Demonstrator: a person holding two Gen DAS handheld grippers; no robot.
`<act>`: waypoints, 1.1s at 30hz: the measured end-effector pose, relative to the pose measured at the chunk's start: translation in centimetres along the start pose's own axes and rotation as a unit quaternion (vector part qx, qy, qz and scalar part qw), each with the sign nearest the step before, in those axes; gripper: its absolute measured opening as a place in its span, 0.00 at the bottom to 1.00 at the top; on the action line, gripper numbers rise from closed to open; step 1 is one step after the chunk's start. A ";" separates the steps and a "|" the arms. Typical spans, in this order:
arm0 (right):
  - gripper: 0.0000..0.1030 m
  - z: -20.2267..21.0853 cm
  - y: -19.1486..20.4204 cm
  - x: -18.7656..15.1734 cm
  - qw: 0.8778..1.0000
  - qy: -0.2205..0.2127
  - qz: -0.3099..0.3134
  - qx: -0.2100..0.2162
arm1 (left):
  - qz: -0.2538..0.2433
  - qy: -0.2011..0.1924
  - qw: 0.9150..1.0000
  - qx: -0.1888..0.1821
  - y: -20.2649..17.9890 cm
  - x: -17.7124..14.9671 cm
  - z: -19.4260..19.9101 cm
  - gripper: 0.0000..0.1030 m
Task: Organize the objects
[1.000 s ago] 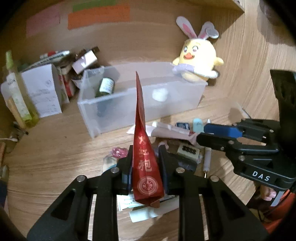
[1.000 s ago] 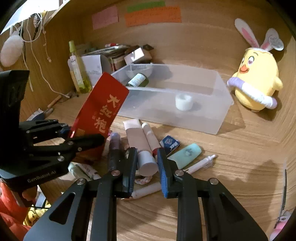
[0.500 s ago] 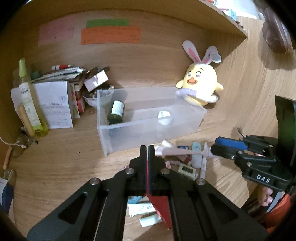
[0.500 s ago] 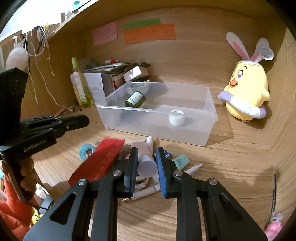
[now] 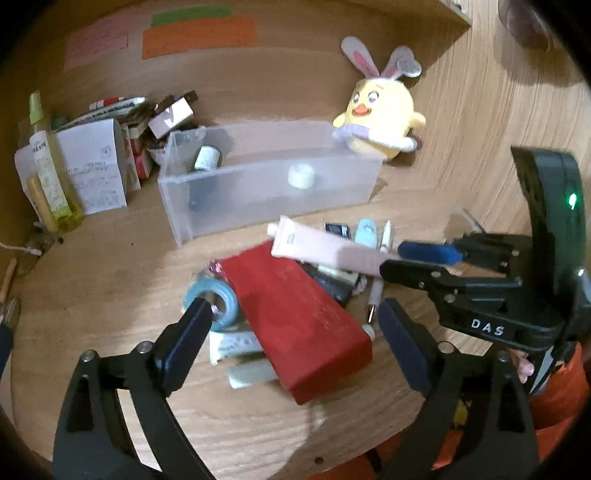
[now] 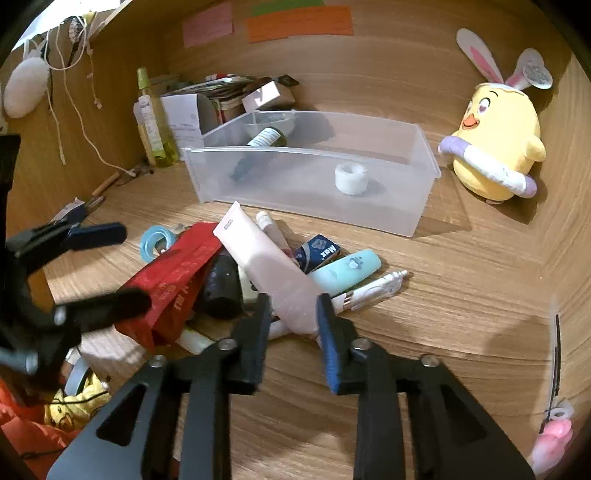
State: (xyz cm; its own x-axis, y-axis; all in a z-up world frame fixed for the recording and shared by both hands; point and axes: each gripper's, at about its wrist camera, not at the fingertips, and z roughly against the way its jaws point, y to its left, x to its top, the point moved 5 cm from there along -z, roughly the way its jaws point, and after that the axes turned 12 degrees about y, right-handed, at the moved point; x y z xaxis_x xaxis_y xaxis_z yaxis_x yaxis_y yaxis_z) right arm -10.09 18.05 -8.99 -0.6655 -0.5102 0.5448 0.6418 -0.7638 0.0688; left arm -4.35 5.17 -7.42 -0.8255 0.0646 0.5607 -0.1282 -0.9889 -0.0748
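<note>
Wooden desk point(image 6: 461, 332) — sticky-noted wall point(image 6: 406, 66)

Left tool point(image 5: 295, 325) opening, nothing gripped; red packet point(image 5: 295, 317) lying on clutter.

Home desk nook: wooden desk point(image 6: 461, 332) and walls, sticky notes point(image 6: 299, 23), plush chick point(image 6: 495, 144) far right, toiletries and stationery scattered near.

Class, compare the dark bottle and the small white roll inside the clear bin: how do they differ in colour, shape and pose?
The dark bottle is tall, dark green with a pale label; the white roll is short, plain white. The bottle leans tilted at the clear bin's left end; the roll stands flat further right. Both are in the same bin, apart.
</note>
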 end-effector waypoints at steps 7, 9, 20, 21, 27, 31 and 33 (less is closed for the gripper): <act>0.47 -0.5 -0.5 -0.3 1.000 0.012 0.013 -0.020 | 0.002 0.022 0.999 0.041 0.4 -1.2 -1.3 0.90; 0.47 -0.6 -0.7 -0.5 0.999 0.011 0.014 -0.026 | 0.002 0.023 0.998 0.053 0.9 -1.5 -1.3 0.90; 0.28 -1.5 -0.9 -0.8 1.000 0.018 0.001 -0.003 | 0.021 0.014 0.998 0.050 2.1 -1.4 -1.4 0.87; 0.26 -1.4 -0.7 -0.8 1.000 0.017 0.003 -0.003 | 0.022 0.015 0.998 0.049 2.1 -1.2 -1.7 0.77; 0.22 -0.8 -0.6 -1.0 1.000 0.002 -0.005 -0.011 | 0.038 0.017 0.999 0.033 2.7 -1.0 -2.2 0.55; 0.22 0.4 -0.9 -1.0 1.000 -0.015 -0.017 -0.008 | 0.036 -0.003 0.999 0.040 3.0 -0.9 -1.2 0.55; 0.22 1.3 -0.9 -1.1 0.999 -0.027 -0.023 -0.004 | 0.034 -0.013 0.998 0.044 3.1 -0.8 -0.4 0.55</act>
State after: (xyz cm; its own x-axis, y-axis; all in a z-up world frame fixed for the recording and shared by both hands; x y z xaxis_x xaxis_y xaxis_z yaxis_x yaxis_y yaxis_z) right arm -9.49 19.83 -8.56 -0.6720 -0.4531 0.5857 0.6086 -0.7886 0.0881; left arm -4.34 2.14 -8.46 -0.8163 -0.0060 0.5776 -0.0220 -0.9989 -0.0415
